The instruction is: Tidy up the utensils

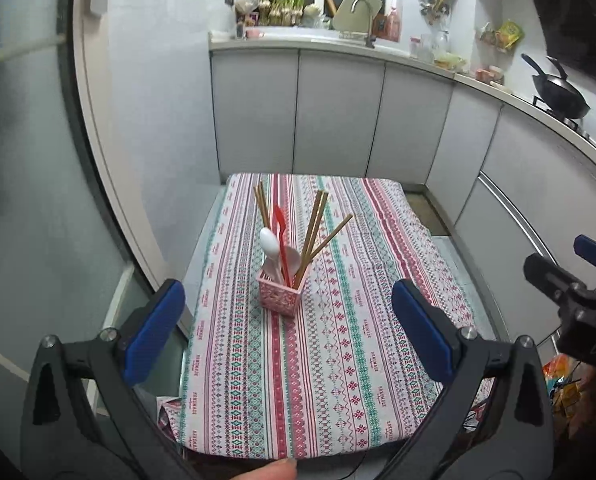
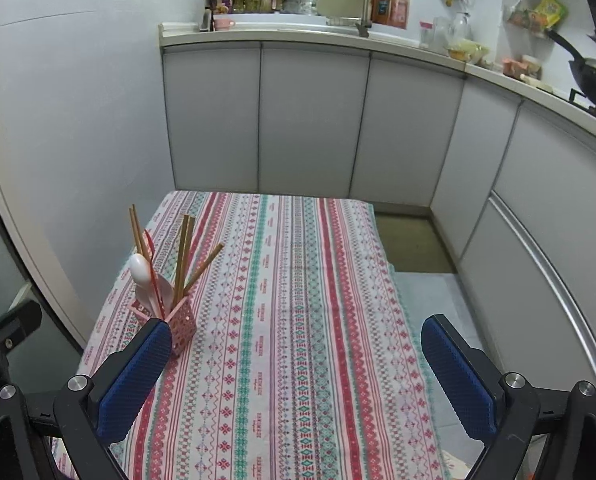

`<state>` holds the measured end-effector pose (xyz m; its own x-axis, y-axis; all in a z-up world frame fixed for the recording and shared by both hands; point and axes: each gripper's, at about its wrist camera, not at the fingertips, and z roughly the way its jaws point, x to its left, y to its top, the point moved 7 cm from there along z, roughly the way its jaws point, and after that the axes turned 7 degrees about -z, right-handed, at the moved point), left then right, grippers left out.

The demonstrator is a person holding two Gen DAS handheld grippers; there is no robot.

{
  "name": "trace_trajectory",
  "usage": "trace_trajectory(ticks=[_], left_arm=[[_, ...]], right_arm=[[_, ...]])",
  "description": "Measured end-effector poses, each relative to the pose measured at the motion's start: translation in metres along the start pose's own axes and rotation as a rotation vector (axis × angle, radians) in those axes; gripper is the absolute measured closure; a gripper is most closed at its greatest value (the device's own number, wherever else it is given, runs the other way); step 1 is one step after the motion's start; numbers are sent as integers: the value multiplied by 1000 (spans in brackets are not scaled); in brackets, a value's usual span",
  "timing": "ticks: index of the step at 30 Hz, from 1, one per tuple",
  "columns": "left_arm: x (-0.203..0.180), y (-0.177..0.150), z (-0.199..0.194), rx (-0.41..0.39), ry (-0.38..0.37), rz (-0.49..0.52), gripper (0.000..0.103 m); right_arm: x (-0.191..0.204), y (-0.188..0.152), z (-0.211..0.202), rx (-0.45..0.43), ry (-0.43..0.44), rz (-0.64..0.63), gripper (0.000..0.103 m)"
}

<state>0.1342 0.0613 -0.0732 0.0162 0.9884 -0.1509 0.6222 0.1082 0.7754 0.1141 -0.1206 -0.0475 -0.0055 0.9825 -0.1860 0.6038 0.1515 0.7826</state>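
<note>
Both tongs hang spread wide and empty: the left gripper (image 1: 288,328) faces the pink utensil holder (image 1: 279,297), the right gripper (image 2: 294,376) sits off to its side. Chopsticks (image 1: 314,228), white spoons (image 1: 269,245) and a red utensil (image 1: 281,236) already stand inside, splayed against its walls. The striped tablecloth (image 1: 338,340) looks otherwise bare — seemingly job done.

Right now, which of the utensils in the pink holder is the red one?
The thin plastic utensil standing upright in the pink holder, between the white spoon and the brown wooden chopsticks; it alone is red.
</note>
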Motion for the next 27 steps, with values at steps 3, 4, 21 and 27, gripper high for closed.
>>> trace_trajectory(ticks=[3, 4, 21, 27], left_arm=[[-8, 0, -6, -13, -9, 12, 0], [-10, 0, -7, -14, -11, 16, 0], [-23, -5, -11, -19, 4, 41, 0], [-24, -6, -11, -17, 9, 40, 0]], right_arm=[[-2, -1, -3, 1, -2, -2, 1], [-4, -1, -5, -2, -5, 2, 1], [-7, -4, -10, -21, 2, 17, 1], [-4, -3, -11, -22, 7, 14, 1]])
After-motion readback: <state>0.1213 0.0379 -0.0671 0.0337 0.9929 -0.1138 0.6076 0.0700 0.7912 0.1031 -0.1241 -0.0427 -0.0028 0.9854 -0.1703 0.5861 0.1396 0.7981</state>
